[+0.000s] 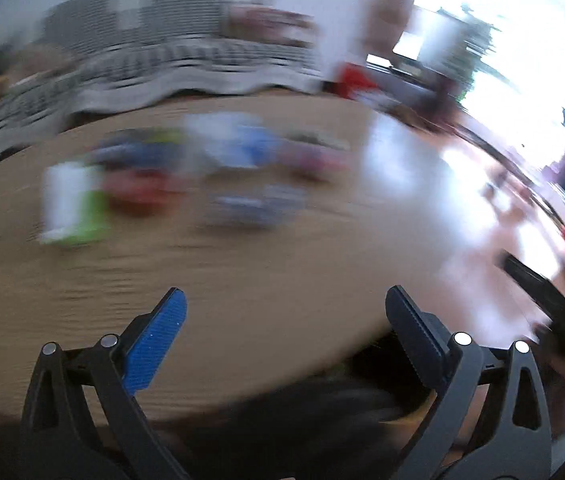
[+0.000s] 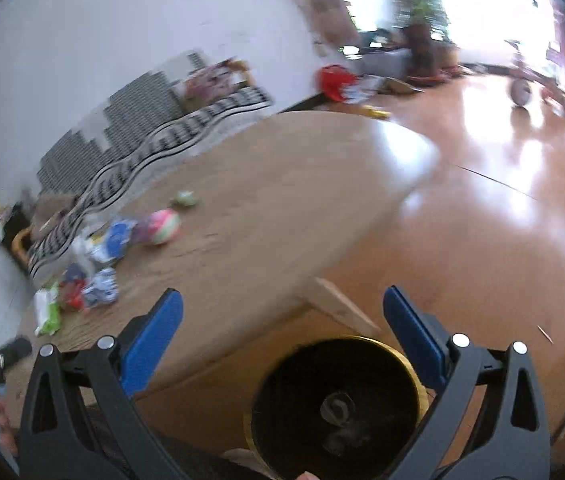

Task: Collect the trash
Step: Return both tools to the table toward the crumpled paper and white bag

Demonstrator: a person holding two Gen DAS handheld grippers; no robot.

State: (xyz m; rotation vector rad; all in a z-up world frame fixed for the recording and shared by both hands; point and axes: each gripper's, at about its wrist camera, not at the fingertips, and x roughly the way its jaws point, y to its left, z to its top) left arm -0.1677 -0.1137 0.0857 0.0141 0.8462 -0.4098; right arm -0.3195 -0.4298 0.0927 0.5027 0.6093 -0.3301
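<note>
Matt wood-grain table [image 2: 266,216], glossy polished floor [image 2: 502,208], crinkled plastic wrappers [image 2: 98,276], ribbed blue pads [image 2: 150,344].

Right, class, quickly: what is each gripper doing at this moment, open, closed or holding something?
Left gripper: open, holding nothing, above the round wooden table.
Right gripper: open, holding nothing, above the round black bin with a gold rim.

Ahead of the fingers in the left wrist view, motion blur smears the colourful litter on the round wooden table [image 1: 242,280] into blobs: a white-and-green packet [image 1: 72,204], a red lump [image 1: 142,192] and a blue-and-white wrapper [image 1: 242,146] cannot be identified. In the right wrist view, the round black bin with a gold rim [image 2: 336,404] between the fingers is cut off by the lower edge, and its contents are too dim to make out.
</note>
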